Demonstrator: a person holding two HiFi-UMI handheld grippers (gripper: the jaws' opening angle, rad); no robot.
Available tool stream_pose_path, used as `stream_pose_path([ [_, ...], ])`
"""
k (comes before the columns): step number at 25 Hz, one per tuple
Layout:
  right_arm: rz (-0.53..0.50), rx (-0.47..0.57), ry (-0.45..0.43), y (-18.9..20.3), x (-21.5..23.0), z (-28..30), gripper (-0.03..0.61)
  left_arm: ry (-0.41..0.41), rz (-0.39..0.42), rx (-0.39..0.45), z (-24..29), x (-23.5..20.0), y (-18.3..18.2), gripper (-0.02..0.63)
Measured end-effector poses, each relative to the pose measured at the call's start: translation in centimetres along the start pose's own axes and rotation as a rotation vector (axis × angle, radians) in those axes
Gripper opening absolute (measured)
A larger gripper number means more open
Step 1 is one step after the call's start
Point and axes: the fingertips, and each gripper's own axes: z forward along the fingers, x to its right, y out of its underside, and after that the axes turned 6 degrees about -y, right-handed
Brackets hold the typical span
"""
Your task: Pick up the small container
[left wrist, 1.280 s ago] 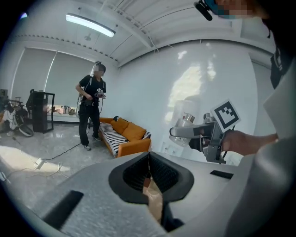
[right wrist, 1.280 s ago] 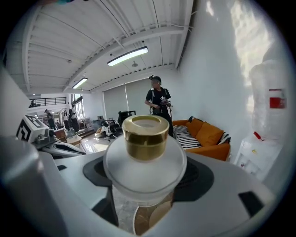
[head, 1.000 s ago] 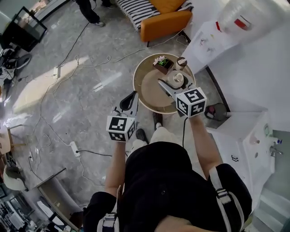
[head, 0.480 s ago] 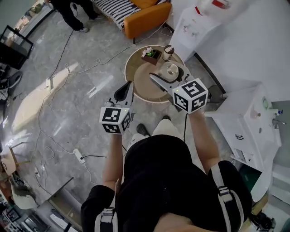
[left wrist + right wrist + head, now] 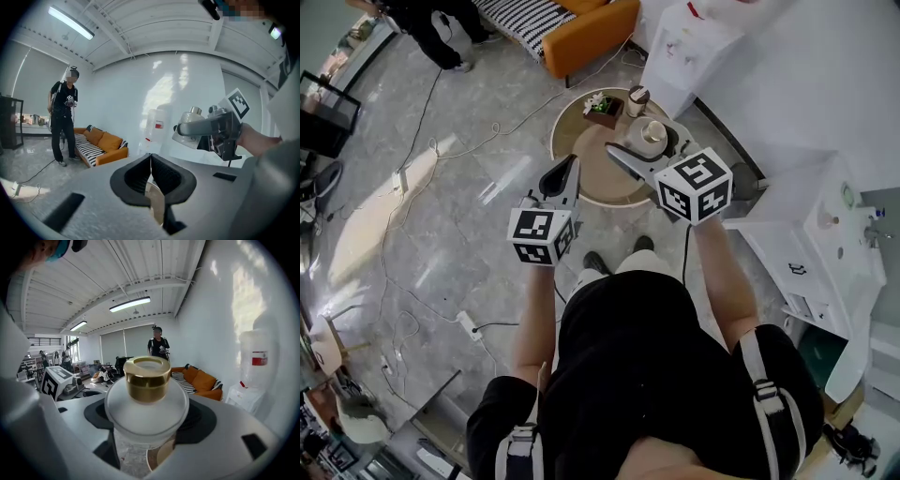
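- Right gripper (image 5: 645,150): clenched on the small container (image 5: 146,380), jaws pressing its frosted body from both sides below the gold cap, which keeps it upright.
- Small container: carried over the right side of the round counter (image 5: 598,178). The floor and counter rim show beneath it in the right gripper view, so it appears to be clear of the top. The pick-up looks essentially done.
- Left gripper (image 5: 560,178): jaws pressed together on nothing, parked over the counter's left edge, apparently idle and out of the way.
- Planter box (image 5: 602,105) and dark-topped cup (image 5: 637,96): on the counter's far side, untouched.
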Motion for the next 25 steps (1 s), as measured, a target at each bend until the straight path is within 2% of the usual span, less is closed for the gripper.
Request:
stream_pose_path([
  [14,0.008,0.007,0.016,-0.1,0.8,-0.5,0.334,0.011,0.017,0.009,0.3,0.6,-1.4,0.020],
  [25,0.011,0.000,0.025,0.6,0.3,-0.3,0.334,0.020,0.027,0.010,-0.3,0.6,-1.0,0.020],
])
